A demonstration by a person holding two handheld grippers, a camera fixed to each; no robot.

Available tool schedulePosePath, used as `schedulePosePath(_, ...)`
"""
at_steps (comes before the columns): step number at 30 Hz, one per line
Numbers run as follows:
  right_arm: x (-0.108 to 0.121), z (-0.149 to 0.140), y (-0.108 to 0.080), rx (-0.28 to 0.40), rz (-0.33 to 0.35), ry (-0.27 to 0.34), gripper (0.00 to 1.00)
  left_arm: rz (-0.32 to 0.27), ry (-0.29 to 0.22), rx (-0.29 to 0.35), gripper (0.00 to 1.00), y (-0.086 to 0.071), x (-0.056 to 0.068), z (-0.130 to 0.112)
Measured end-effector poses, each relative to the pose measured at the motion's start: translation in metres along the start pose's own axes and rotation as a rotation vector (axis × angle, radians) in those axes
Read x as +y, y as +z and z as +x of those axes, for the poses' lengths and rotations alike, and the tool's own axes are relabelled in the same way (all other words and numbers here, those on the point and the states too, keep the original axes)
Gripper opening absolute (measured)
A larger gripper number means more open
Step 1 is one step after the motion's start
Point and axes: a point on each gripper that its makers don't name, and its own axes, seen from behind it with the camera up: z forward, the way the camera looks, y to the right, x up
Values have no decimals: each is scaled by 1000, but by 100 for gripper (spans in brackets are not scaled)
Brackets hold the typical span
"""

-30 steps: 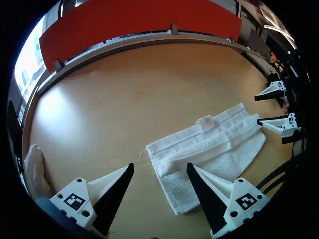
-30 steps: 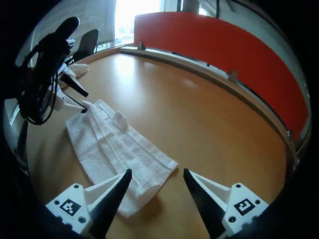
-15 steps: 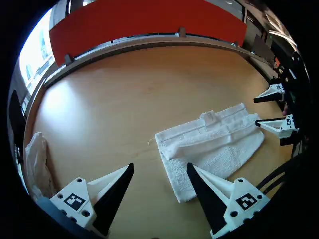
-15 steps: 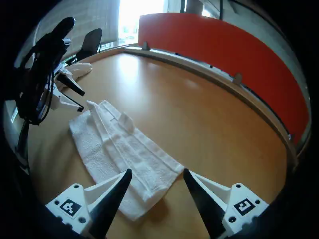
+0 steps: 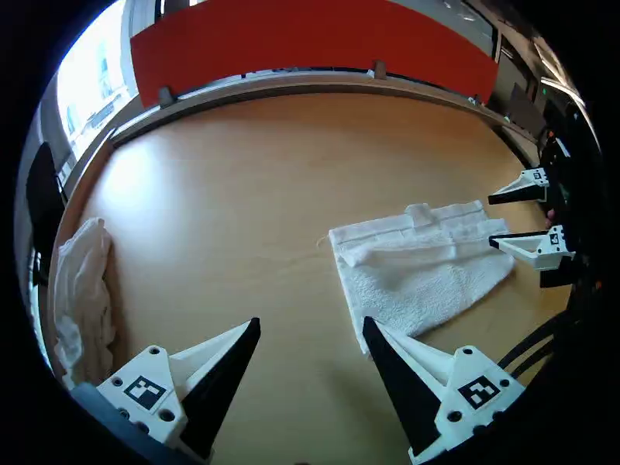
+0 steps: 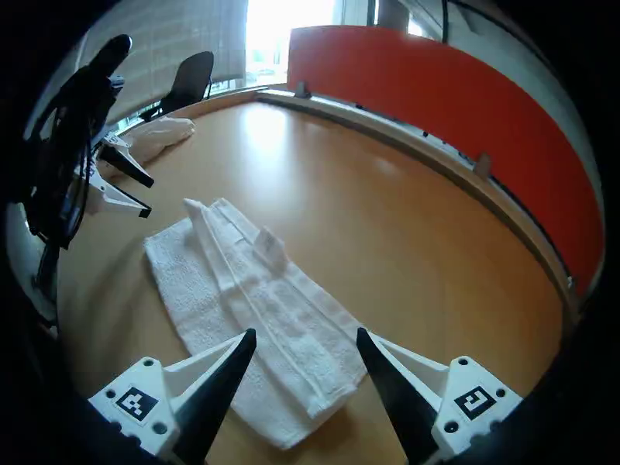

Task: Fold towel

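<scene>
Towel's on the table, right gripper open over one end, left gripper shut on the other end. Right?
Not quite. The left gripper is open and clear of the towel, as the right gripper view shows. The rest holds: the towel lies on the table, and the right gripper is open over one end.

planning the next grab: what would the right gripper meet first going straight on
Probably the white towel: its near end lies just ahead of the right gripper, between its open jaws; depth is unclear.

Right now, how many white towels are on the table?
2. The folded towel lies flat in the middle of the table; a crumpled towel is heaped at its edge. Others could lie out of view.
</scene>
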Motion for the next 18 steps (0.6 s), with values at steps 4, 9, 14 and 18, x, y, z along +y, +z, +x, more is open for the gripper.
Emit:
schedulePosePath(4,-8,7,5,0,14,-15,100,19,-31,-1,99,-9,-8,-11)
schedulePosePath(9,-19,14,11,-1,34,-32,100,45,-67,-3,99,-21,-21,-27)
schedulePosePath(14,-31,23,17,-1,51,-55,100,62,-99,-8,99,-29,-32,-40)
schedulePosePath(18,-37,27,21,-1,55,-67,100,70,-113,-13,98,-32,-38,-48)
